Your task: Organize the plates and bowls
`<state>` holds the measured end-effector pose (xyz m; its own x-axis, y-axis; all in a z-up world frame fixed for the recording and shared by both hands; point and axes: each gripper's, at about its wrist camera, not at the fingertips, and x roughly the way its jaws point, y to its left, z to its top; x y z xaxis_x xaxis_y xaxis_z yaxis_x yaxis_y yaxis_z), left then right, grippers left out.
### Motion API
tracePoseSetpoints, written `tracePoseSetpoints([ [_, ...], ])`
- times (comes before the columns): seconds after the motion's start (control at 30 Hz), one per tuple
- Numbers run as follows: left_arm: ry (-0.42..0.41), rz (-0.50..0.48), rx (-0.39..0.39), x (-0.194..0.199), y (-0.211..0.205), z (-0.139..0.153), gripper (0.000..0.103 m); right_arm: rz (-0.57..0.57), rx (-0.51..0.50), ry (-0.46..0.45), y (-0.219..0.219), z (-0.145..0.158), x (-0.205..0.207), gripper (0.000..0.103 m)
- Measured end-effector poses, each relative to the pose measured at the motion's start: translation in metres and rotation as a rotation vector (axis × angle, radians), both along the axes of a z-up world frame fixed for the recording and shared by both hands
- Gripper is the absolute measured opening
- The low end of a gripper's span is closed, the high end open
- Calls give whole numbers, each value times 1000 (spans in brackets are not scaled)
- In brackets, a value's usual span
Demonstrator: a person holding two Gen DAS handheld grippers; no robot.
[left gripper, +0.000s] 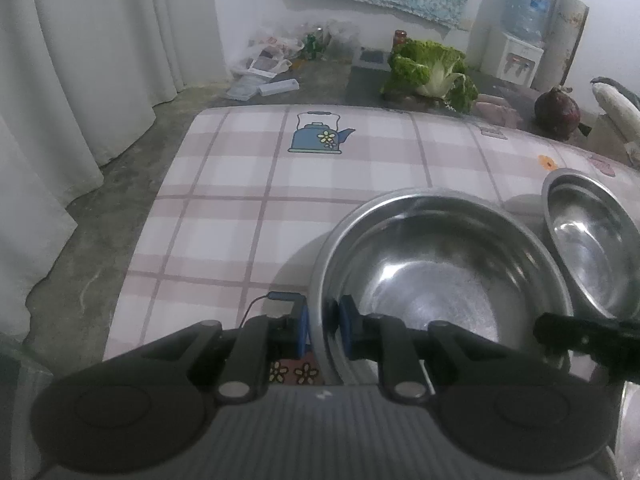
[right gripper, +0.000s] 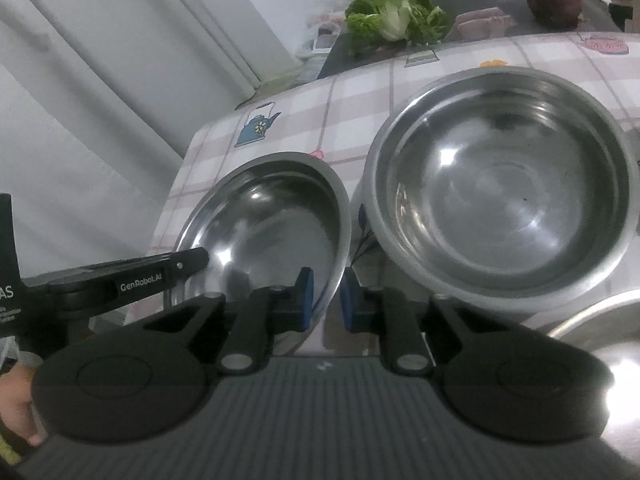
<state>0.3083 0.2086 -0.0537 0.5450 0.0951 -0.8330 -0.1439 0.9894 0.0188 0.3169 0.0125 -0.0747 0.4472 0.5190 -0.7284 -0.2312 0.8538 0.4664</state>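
A steel bowl [left gripper: 440, 264] sits on the checked tablecloth [left gripper: 280, 208]. My left gripper [left gripper: 323, 330] is shut on its near-left rim, one blue pad outside, one inside. The same bowl shows in the right wrist view [right gripper: 264, 220], tilted, and my right gripper [right gripper: 326, 300] is shut on its right rim. A larger, deeper steel bowl [right gripper: 500, 188] stands just right of it; it shows in the left wrist view [left gripper: 592, 240] too. The left gripper's finger [right gripper: 160, 272] reaches over the held bowl's left rim.
Another steel rim [right gripper: 600, 320] shows at the lower right. Beyond the table's far edge lie a cabbage [left gripper: 432, 70], a red onion [left gripper: 558, 114] and a red-capped jar [left gripper: 400, 38]. A water dispenser [left gripper: 520, 28] stands behind. Curtains [left gripper: 80, 60] hang left.
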Motion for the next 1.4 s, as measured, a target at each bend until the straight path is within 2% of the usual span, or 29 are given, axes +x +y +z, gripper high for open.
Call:
tracePoseSetpoints([
  [0.27,-17,6,4,-18,-1,20,17,22,13,-26,-2,17,-7,13],
  [0.43,-50,-2,-3,-28,-8,47,17,27,48,-43,-14,40,-12,13],
  [0.63,-119,-49,-8,-28,-41,85,16,1,71,-101,-48,77,-16,14],
  [0.8,-146,-104,-18,-13,-81,98,17,-57,58,-138,-89,99,-14,14],
  [0.9,-147,-135,-28,1,-106,95,17,-90,26,-153,-113,104,-13,15],
  [1.07,-108,-168,-38,26,-138,72,18,-131,-16,-139,-144,97,-2,16],
  [1.4,-26,-179,6,47,-154,32,18,-134,-51,-51,-158,43,32,16],
])
